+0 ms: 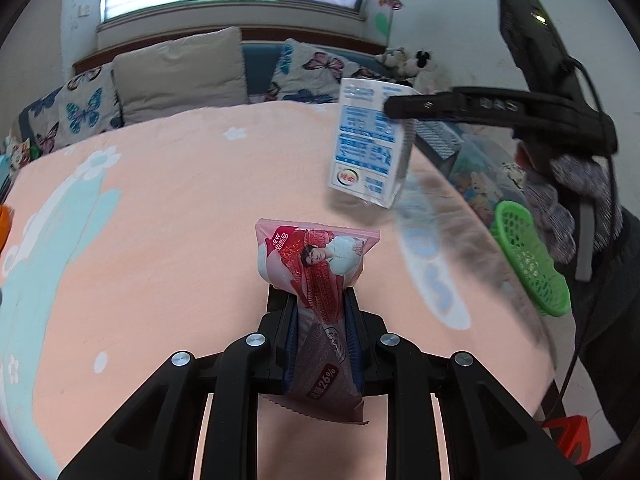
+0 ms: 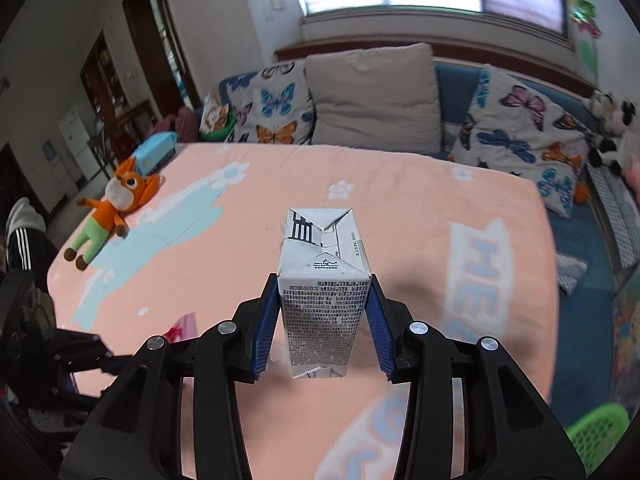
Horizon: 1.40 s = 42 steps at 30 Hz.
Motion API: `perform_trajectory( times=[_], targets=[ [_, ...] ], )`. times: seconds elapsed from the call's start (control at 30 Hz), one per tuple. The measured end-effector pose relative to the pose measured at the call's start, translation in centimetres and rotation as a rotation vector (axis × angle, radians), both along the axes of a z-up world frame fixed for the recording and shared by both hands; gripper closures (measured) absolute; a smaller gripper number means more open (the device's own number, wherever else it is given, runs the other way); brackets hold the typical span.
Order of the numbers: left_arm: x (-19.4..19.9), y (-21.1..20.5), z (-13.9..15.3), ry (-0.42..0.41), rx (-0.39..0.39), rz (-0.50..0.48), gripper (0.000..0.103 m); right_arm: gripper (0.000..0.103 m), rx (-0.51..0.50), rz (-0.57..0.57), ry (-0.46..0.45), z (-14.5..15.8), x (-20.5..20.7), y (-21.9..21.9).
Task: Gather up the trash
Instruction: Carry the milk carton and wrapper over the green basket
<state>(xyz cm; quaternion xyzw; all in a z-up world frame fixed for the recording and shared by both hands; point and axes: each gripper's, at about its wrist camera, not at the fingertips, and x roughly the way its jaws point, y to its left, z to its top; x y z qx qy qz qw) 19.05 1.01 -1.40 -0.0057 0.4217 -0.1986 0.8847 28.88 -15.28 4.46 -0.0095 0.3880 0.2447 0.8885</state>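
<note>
A pink snack wrapper [image 1: 316, 264] stands up between the jaws of my left gripper [image 1: 316, 293], which is shut on its lower part above the pink tablecloth [image 1: 180, 220]. A white and blue milk carton [image 1: 368, 148] hangs in the air over the table's right side, with a finger [image 1: 432, 105] of my right gripper against its top. In the right wrist view the carton [image 2: 320, 320] sits between the blue pads [image 2: 266, 320] of my right gripper [image 2: 324, 278], which is shut on it. A corner of the wrapper [image 2: 182, 328] shows at the lower left there.
A green mesh basket [image 1: 528, 264] hangs off the table's right edge, also visible as the basket [image 2: 596, 436]. An orange plush toy [image 2: 116, 208] and a blue tissue box [image 2: 154, 156] lie at the far left. A sofa with butterfly cushions [image 2: 516, 136] runs behind the table.
</note>
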Motion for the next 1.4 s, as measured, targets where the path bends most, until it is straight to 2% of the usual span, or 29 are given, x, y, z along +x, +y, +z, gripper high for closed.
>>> perform_trajectory(
  times=[0.17, 0.4, 0.7, 1.03, 1.1, 1.2, 1.4],
  targets=[
    [-0.1, -3.6, 0.8, -0.011, -0.015, -0.062, 0.082, 0.06, -0.003, -0.073, -0.022, 1.0, -4.2, -4.9],
    [0.0, -9.6, 2.0, -0.027, -0.036, -0.168, 0.082, 0.06, -0.063, -0.24, -0.05, 1.3, -10.5, -13.1],
    [-0.4, -17.6, 3.1, -0.049, -0.032, -0.301, 0.082, 0.06, -0.154, -0.446, -0.037, -0.4, -15.8, -21.7],
    [-0.6, -25.0, 3.5, -0.044, -0.023, -0.402, 0.082, 0.059, -0.188, -0.612, 0.0, -4.1, -19.2, -28.2],
    [-0.8, -26.5, 3.5, -0.044, -0.024, -0.42, 0.082, 0.054, -0.175, -0.632, 0.006, -4.4, -19.7, -29.1],
    [-0.9, -28.4, 3.3, -0.038, -0.024, -0.442, 0.082, 0.053, -0.158, -0.664, 0.009, -4.7, -20.6, -30.4],
    [-1.1, -31.9, 2.4, -0.013, -0.024, -0.481, 0.082, 0.042, -0.135, -0.681, -0.025, -3.7, -22.8, -31.3]
  ],
)
